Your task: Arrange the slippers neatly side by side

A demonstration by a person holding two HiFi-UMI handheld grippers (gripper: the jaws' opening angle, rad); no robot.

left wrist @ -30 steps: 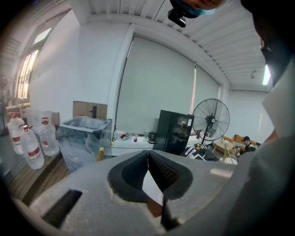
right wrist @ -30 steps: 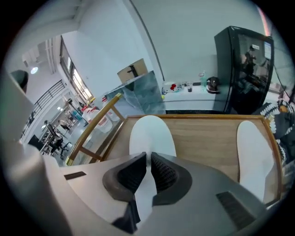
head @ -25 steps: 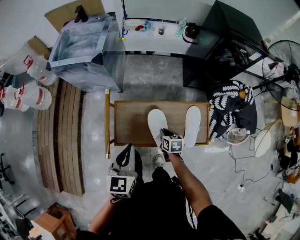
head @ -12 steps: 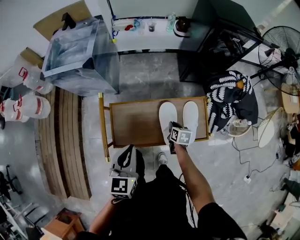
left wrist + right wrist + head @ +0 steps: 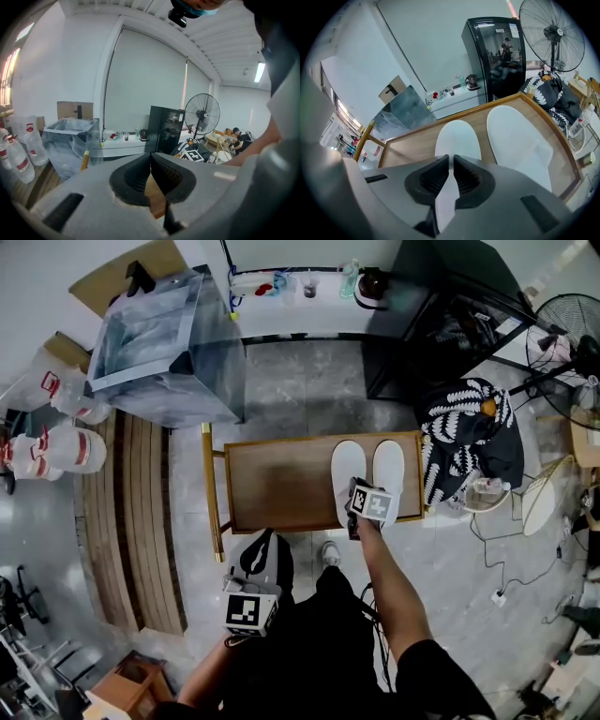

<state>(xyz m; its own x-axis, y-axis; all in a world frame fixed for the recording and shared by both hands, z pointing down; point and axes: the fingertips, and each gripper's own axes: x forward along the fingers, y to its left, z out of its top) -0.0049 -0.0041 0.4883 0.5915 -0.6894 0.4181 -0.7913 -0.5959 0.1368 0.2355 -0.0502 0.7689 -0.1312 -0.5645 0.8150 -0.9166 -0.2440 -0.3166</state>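
Head view: the white slipper [image 5: 347, 470] and the other slipper [image 5: 388, 465], at its 3 o'clock, lie side by side on the table [image 5: 281, 484]. The left gripper [image 5: 260, 547] hangs at the table's 7 o'clock.
Left gripper view: jaws together, nothing between them.
Right gripper view: the right gripper [image 5: 451, 161] has its jaws clamped on the white slipper's near edge.

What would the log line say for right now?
right gripper: shut on left slipper | left gripper: shut, empty | right slipper: beside it, on table

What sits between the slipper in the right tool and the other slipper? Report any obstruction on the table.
Nothing visible. The right tool is clamped on the heel of the left slipper, and only a narrow strip of bare wooden table separates it from the right slipper.
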